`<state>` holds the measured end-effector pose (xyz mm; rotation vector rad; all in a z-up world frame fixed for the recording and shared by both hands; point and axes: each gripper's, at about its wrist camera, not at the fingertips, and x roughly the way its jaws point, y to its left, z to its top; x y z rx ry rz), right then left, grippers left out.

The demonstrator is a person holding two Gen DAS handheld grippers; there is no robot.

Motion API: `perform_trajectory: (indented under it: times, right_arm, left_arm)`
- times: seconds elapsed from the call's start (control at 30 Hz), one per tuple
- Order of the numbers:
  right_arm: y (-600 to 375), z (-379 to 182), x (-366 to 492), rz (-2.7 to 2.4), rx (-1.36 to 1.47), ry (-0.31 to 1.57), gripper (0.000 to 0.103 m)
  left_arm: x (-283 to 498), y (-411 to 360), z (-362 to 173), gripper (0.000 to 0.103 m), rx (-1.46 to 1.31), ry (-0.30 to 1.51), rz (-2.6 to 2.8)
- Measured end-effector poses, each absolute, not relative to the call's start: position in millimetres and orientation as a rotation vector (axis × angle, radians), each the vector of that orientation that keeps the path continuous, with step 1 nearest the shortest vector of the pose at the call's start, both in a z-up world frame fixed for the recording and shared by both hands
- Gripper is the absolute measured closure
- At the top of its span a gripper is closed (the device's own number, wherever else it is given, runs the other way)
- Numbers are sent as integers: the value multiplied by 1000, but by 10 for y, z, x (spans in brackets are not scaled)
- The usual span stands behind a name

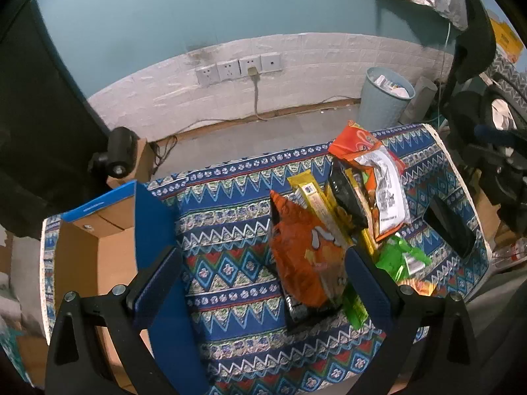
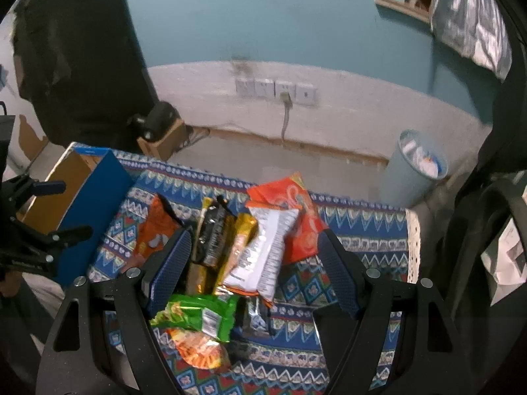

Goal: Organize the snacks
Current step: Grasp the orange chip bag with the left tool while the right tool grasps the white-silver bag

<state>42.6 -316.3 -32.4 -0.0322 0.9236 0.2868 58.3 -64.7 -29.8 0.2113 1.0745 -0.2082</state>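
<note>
A pile of snack packets lies on the patterned tablecloth [image 1: 230,230]. In the left wrist view an orange crumpled packet [image 1: 303,247] is nearest, with a yellow bar [image 1: 316,200], a black packet [image 1: 347,194], an orange-and-white packet [image 1: 378,171] and a green packet [image 1: 402,256] beyond. My left gripper [image 1: 263,279] is open and empty, just left of the orange packet. My right gripper [image 2: 253,263] is open above the pile, around the white-backed packet [image 2: 260,256] and gold bar [image 2: 240,247], gripping nothing. A green packet [image 2: 201,312] lies below it.
An open cardboard box with blue outer walls [image 1: 98,230] stands at the table's left end; it also shows in the right wrist view [image 2: 98,177]. A black flat object [image 1: 451,227] lies at the table's right. A grey waste bin [image 1: 385,98] stands on the floor beyond.
</note>
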Motion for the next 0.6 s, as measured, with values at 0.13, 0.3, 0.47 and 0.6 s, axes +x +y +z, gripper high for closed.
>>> perform_trajectory:
  times: [0.13, 0.3, 0.47, 0.6]
  right_arm:
    - [-3278, -461, 627, 270, -25, 993, 25]
    - [-3341, -700, 894, 273, -43, 1086, 25]
    - [-3368, -1002, 1050, 250, -4, 1155, 25]
    - [-3317, -1183, 1136, 261, 30, 1198, 25]
  left_arm:
    - [752, -743, -362, 3, 238, 1104, -214]
    - [1012, -847, -562, 3, 209, 1156, -230]
    - [1117, -906, -857, 3, 213, 1212, -215]
    - [1120, -991, -1099, 3, 233, 1275, -231]
